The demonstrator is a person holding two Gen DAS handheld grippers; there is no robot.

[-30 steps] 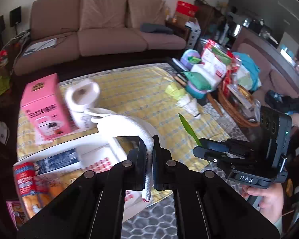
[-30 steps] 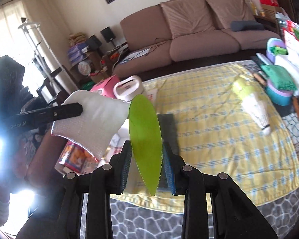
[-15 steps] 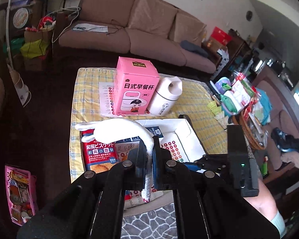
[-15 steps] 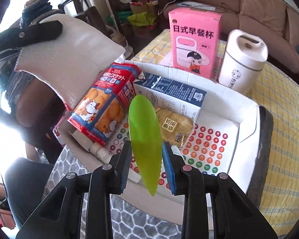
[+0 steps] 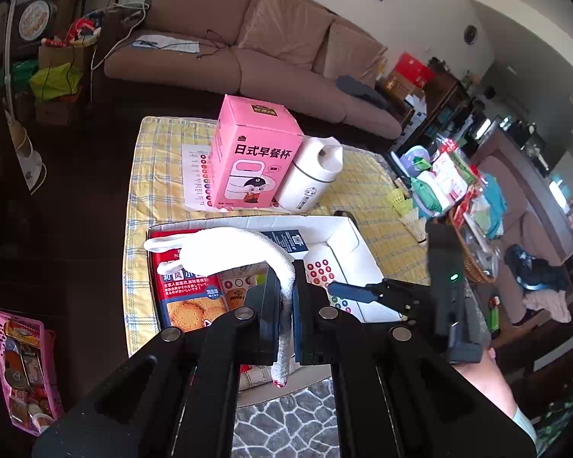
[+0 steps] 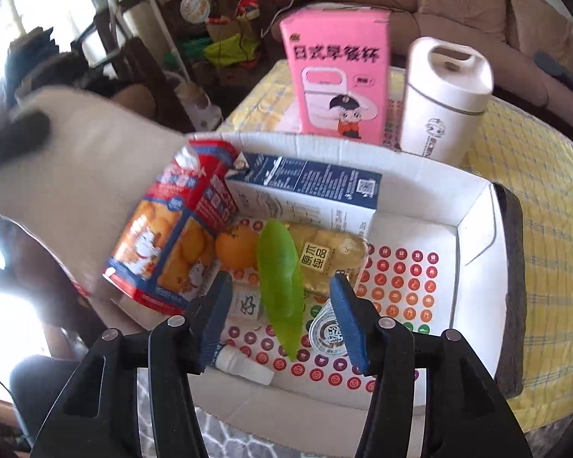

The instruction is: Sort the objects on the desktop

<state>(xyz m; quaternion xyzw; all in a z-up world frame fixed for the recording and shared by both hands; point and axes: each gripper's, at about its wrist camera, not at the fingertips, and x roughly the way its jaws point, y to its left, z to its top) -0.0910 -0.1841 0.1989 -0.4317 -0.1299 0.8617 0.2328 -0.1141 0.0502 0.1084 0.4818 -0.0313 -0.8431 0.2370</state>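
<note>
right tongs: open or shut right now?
Open. The right tongs show both blue pads spread wide, and the green knife sits between them over the white box, touching neither.

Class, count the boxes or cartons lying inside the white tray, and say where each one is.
2. The red biscuit box lies at the tray's left side; the blue-and-white carton lies along its back wall. The white cloth may hide others.

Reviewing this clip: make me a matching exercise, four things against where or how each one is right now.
Things:
1. white cloth
2. green leaf-shaped piece
3. pink carton
4. orange

States:
A. upright behind the white box
B. loose between the open right gripper fingers
C. lying in the box beside the biscuit pack
D. clamped in the left gripper

Pairs: 1-D, 2-B, 3-A, 4-C
</note>
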